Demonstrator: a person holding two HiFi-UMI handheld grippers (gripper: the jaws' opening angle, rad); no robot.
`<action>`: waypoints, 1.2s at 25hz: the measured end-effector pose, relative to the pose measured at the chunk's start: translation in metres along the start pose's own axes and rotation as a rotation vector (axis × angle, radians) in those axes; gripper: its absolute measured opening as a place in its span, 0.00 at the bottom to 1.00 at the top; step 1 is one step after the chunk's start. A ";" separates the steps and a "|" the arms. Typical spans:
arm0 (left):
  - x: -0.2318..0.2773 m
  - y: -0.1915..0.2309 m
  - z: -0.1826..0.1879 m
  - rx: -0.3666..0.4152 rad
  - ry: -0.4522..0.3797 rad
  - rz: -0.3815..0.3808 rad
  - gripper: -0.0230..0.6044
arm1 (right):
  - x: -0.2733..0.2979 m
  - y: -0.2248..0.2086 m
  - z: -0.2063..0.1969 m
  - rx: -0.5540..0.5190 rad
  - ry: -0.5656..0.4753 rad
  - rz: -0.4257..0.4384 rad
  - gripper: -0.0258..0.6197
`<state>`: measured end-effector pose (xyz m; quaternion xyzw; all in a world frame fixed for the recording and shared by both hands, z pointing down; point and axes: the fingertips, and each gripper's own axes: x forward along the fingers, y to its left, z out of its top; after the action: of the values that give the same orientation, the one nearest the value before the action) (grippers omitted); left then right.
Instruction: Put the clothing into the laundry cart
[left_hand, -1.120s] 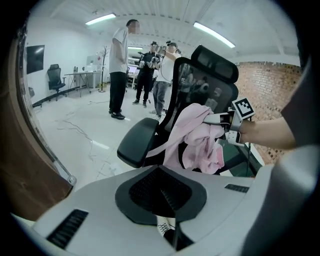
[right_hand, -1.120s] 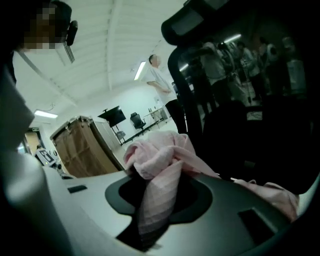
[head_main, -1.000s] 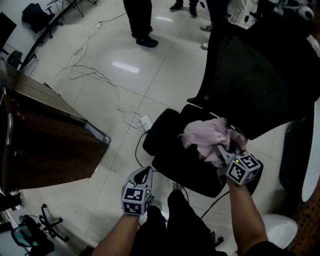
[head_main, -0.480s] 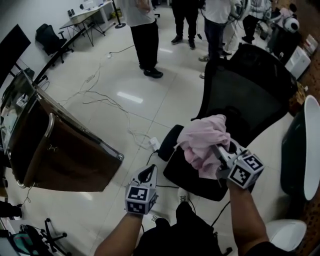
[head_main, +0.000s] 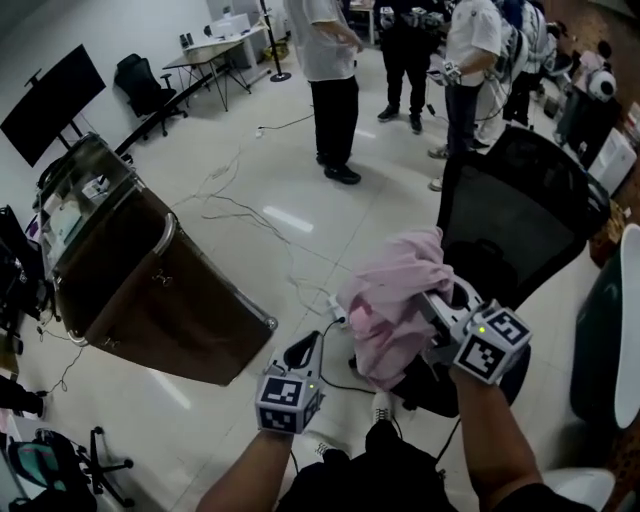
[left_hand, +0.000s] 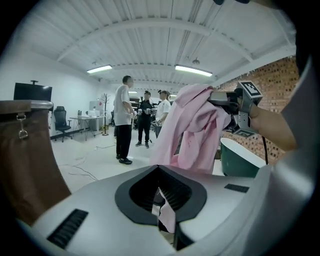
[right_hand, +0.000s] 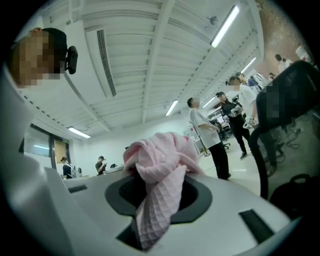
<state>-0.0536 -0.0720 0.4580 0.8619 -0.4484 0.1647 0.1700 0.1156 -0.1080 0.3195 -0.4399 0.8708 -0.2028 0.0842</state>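
Head view: right claw (head_main: 434, 303) grips pink clothing (head_main: 385, 312), apart from the laundry cart (head_main: 150, 295); left claw (head_main: 303, 352) closed, empty.

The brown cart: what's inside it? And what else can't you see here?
- Laundry cart inside: head view, pale shapes on top, too small to name.
- Right gripper jaw tips: pink clothing covers them in both views.
- Clothing's kind: bunched up, can't tell.
- Chair seat: mostly behind the clothing, head view.
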 end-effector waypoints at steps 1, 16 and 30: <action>-0.009 0.006 0.006 -0.002 -0.013 0.014 0.04 | 0.005 0.011 0.005 -0.005 -0.005 0.021 0.24; -0.177 0.132 0.034 -0.029 -0.163 0.325 0.04 | 0.096 0.184 0.072 -0.056 -0.070 0.348 0.24; -0.322 0.233 0.054 -0.033 -0.295 0.558 0.04 | 0.202 0.345 0.079 -0.084 -0.080 0.578 0.24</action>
<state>-0.4147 0.0089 0.3036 0.7173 -0.6901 0.0709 0.0655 -0.2325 -0.1089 0.1076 -0.1843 0.9636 -0.1167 0.1546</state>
